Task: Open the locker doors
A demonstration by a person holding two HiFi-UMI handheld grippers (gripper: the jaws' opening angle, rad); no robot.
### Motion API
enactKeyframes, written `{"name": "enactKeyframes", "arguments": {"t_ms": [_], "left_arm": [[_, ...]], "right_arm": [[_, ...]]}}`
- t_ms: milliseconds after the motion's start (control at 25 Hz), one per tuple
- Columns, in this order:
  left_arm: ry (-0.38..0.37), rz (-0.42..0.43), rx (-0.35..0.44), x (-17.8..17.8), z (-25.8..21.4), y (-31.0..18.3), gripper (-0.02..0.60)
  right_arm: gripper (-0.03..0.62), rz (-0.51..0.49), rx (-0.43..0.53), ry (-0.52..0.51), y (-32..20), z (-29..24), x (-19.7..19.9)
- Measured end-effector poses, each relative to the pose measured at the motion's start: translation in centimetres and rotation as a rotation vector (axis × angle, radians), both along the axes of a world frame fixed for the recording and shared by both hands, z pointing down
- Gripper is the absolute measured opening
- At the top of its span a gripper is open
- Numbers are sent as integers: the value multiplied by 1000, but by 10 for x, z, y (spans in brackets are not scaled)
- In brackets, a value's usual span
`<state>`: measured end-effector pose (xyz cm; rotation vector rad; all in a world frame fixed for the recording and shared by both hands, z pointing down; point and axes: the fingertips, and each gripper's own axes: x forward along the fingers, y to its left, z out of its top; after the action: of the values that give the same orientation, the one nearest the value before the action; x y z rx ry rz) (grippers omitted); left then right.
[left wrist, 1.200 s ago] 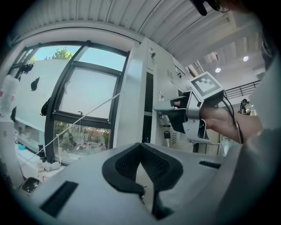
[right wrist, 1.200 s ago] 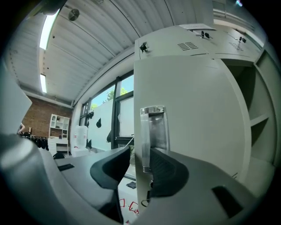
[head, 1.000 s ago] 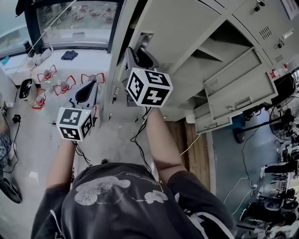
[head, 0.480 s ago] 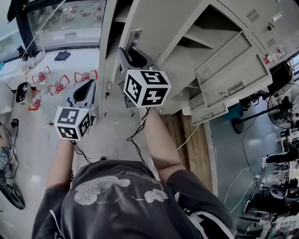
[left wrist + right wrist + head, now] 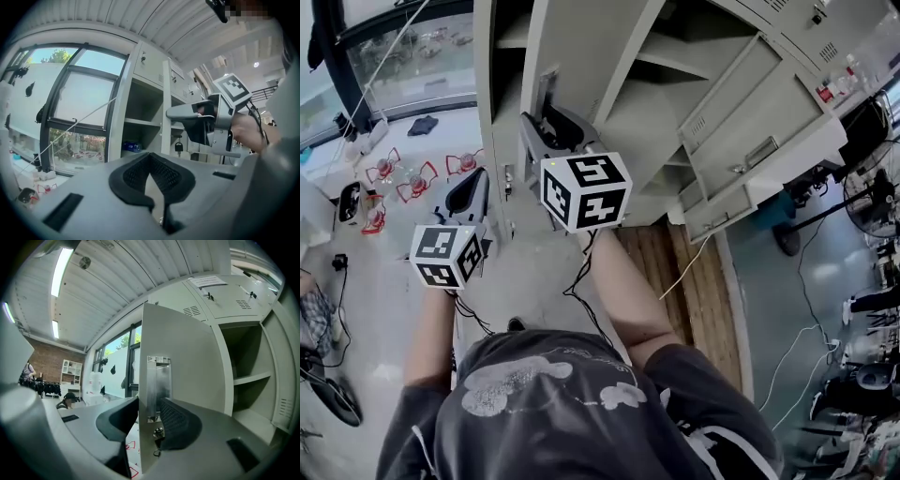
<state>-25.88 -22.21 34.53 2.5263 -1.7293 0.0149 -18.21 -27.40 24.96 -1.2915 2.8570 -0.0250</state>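
Observation:
The tall grey locker door [image 5: 581, 56] stands swung out, edge-on to me. Its metal handle plate [image 5: 157, 385] with a key lock sits on the door [image 5: 192, 357] edge, between the jaws of my right gripper [image 5: 149, 416]. Those jaws have just been opening, and the pads look slightly off the plate. In the head view the right gripper [image 5: 546, 117] reaches up to that edge. My left gripper [image 5: 473, 183] hangs lower left, shut and empty, pointing at the open locker shelves [image 5: 138, 123]. The left gripper [image 5: 151, 161] also sees the right gripper [image 5: 187, 112] from the side.
More locker doors [image 5: 769, 141] hang open at the right. Red-rimmed objects [image 5: 417, 178] lie on the floor by the window [image 5: 403, 56]. Cables [image 5: 694, 272] trail over the wooden floor strip. A blue item [image 5: 132, 146] lies on a locker shelf.
Both grippers have shifted together with the person, and the door with the handle plate has swung further out. The left gripper stays shut and empty.

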Motion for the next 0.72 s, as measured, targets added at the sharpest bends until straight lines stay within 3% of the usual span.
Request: {"name": "enactKeyframes", "arguments": {"t_ms": [400,720], "left_arm": [[7,-23,-23,47,2,24,8],[-14,-25,-29,82,2,43,8]], "right_arm": [[170,-9,24,2,32,-1,62],[123,-10,47,13,51,-1,107]]}}
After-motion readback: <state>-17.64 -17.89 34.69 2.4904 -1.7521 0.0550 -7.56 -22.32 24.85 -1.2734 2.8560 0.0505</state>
